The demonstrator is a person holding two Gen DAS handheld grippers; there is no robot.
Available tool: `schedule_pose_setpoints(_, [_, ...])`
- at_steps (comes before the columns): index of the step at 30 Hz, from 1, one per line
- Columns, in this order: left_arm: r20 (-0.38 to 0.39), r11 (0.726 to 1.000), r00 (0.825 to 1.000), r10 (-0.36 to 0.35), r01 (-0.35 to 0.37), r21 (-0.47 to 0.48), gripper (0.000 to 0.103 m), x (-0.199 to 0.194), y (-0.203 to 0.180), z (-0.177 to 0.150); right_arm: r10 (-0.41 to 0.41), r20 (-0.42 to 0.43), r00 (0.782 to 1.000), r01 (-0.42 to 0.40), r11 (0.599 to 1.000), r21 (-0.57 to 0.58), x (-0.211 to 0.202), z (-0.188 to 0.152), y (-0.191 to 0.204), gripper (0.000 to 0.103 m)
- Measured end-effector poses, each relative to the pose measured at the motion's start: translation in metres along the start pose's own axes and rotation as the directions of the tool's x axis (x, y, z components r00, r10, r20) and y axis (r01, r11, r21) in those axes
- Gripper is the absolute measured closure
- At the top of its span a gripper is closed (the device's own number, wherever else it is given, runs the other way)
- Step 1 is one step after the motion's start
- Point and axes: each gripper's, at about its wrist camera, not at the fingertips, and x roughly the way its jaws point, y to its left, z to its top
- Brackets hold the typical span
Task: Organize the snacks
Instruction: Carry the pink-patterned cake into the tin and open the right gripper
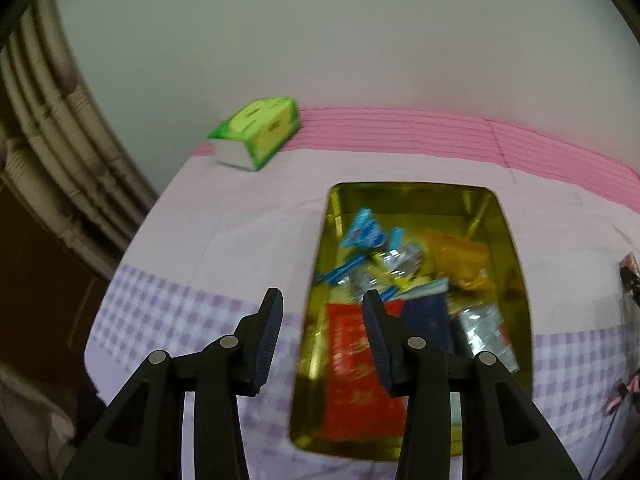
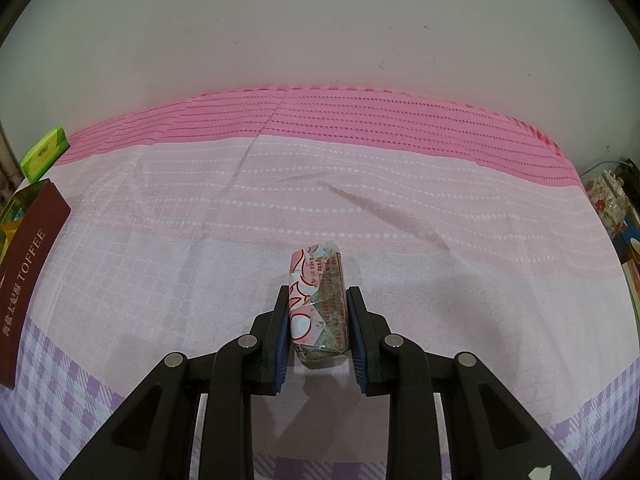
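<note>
A gold tin box (image 1: 516, 280) lies open on the pink and lilac cloth, filled with several wrapped snacks: a red packet (image 1: 352, 364), blue wrappers (image 1: 364, 234), a yellow bag (image 1: 460, 258) and silver ones. My left gripper (image 1: 322, 304) hovers over the tin's left rim, open, with nothing between its fingers. In the right wrist view my right gripper (image 2: 317, 300) is shut on a pink and white wrapped snack (image 2: 320, 304), which rests lengthwise on the cloth. The same tin's dark red outer wall (image 2: 28, 268), marked TOFFEE, shows at the far left.
A green tissue pack (image 1: 258, 130) lies at the back left of the table, against the wall, and its corner (image 2: 44, 154) shows in the right wrist view. Cluttered items (image 2: 612, 204) stand past the table's right edge. Pipes run down the wall at the left.
</note>
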Motion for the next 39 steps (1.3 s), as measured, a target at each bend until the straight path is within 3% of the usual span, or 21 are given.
schedule_pose_setpoints(11, [-0.007, 0.997, 0.999, 0.047, -0.047, -0.069, 0.055, -0.005, 0.029, -0.024, -0.016, -0.023, 1.0, 0.016, 1.0, -0.009, -0.006, 0.006, 0.011, 0.081])
schedule_pose_setpoints(20, [-0.01, 0.995, 0.999, 0.052, -0.052, -0.087, 0.054, -0.007, 0.037, -0.033, 0.106, 0.035, 0.994, -0.104, 0.993, -0.057, -0.045, 0.03, 0.055, 0.081])
schedule_pose_setpoints(31, [-0.025, 0.989, 0.999, 0.043, -0.046, -0.137, 0.052, -0.011, 0.057, -0.045, 0.344, 0.016, 0.939, -0.333, 0.918, -0.214, -0.09, 0.04, 0.175, 0.08])
schedule_pose_setpoints(39, [-0.042, 0.984, 0.998, 0.044, -0.051, -0.173, 0.052, -0.01, 0.068, -0.05, 0.421, -0.048, 0.906, -0.417, 0.866, -0.277, -0.088, 0.039, 0.238, 0.08])
